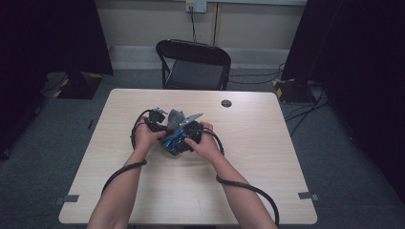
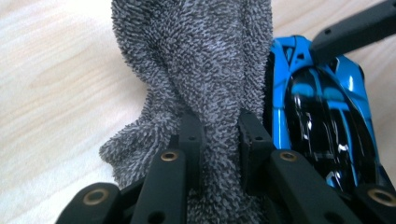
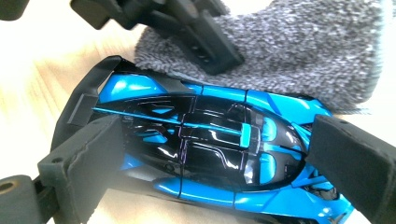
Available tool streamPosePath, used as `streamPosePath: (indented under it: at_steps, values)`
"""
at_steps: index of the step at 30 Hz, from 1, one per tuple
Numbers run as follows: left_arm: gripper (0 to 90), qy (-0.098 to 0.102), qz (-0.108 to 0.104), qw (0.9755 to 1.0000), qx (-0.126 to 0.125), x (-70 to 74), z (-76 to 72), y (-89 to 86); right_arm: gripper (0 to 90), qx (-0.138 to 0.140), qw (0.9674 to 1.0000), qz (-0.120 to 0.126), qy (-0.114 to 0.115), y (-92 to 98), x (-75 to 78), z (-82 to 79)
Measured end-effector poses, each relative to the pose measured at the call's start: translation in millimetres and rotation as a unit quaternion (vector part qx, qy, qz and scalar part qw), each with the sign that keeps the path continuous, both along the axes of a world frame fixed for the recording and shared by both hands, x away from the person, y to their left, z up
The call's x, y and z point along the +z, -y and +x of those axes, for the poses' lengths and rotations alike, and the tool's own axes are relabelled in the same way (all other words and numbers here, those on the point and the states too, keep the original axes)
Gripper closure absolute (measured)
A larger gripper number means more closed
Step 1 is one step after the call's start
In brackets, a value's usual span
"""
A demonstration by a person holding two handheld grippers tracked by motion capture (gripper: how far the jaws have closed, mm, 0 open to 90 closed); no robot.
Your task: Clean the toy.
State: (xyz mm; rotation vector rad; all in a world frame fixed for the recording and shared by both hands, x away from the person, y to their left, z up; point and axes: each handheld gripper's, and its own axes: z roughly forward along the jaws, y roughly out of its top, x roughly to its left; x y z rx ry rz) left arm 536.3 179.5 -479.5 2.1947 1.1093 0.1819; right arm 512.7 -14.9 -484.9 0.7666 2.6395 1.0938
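Observation:
A blue and black toy car lies on the wooden table between my hands. My right gripper is shut on it lengthwise, one pad at the tail wing and one at the nose. A grey fluffy cloth stands bunched against the car's side. My left gripper is shut on a fold of that cloth. In the high view the cloth rises above the car, with both hands close together at the table's middle. The left gripper's jaws reach in over the cloth.
A black folding chair stands behind the table's far edge. A small dark round disc sits near the table's far side. Cables trail from both grippers over the near part of the table. Dark curtains hang at both sides.

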Motion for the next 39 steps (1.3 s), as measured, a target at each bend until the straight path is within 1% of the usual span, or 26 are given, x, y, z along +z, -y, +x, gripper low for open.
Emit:
streamPosePath:
  at_steps: [1,5,11,12,20,25,26,29,33,34,35,36,37,39]
  values:
    - [74.8,0.0,-0.005,1.0,0.002,-0.3,-3.4,-2.9,3.4,0.0,1.0,0.0,0.0,0.0,-0.1,0.0]
    - [74.8,0.0,-0.009,1.0,0.003,-0.3,-8.8,-8.5,3.4,0.0,1.0,0.0,0.0,-0.1,0.0,-0.2]
    - [74.7,-0.007,-0.005,1.0,0.003,1.2,-14.5,-15.1,3.4,-0.002,1.0,-0.001,0.001,-0.3,0.1,-0.7]
    - [74.6,-0.008,-0.007,0.9999,0.004,0.8,-17.1,-17.9,3.4,-0.002,1.0,-0.001,0.002,0.0,0.0,-0.6]
    - [74.7,-0.015,-0.011,0.9998,0.003,1.3,-27.4,-29.5,3.4,-0.002,1.0,0.001,0.002,0.3,-0.4,-0.7]
    - [74.8,-0.011,-0.015,0.9998,0.004,1.2,-40.3,-34.7,3.4,-0.002,1.0,0.002,0.002,0.6,-0.5,-0.7]
    - [74.8,-0.011,-0.015,0.9998,0.004,1.2,-40.3,-34.7,3.4,-0.002,1.0,0.002,0.002,0.6,-0.5,-0.7]
    - [74.8,-0.013,-0.014,0.9998,0.001,2.6,-48.3,-39.3,3.4,-0.002,1.0,0.002,0.002,0.6,-0.6,-0.8]
    - [74.8,-0.012,-0.017,0.9998,-0.001,2.8,-55.1,-42.9,3.4,-0.003,1.0,0.001,0.001,0.5,-0.4,-0.7]
    - [74.8,-0.015,-0.019,0.9997,-0.003,3.0,-56.7,-44.0,3.4,-0.003,1.0,0.001,0.001,0.5,-0.4,-0.7]
    - [74.8,-0.014,-0.021,0.9997,-0.005,3.6,-61.4,-46.0,3.4,-0.003,1.0,0.001,0.001,0.3,-0.3,-0.6]
    - [74.7,-0.014,-0.021,0.9997,-0.005,3.6,-61.4,-46.0,3.4,-0.003,1.0,0.001,0.001,0.2,-0.2,-0.6]
    - [74.8,-0.014,-0.019,0.9997,-0.006,4.5,-66.8,-48.2,3.4,-0.003,1.0,0.002,0.002,0.4,-0.5,-0.9]
    - [74.8,-0.014,-0.022,0.9996,-0.007,4.2,-72.6,-51.2,3.4,-0.003,1.0,0.003,0.003,0.7,-0.7,-1.3]
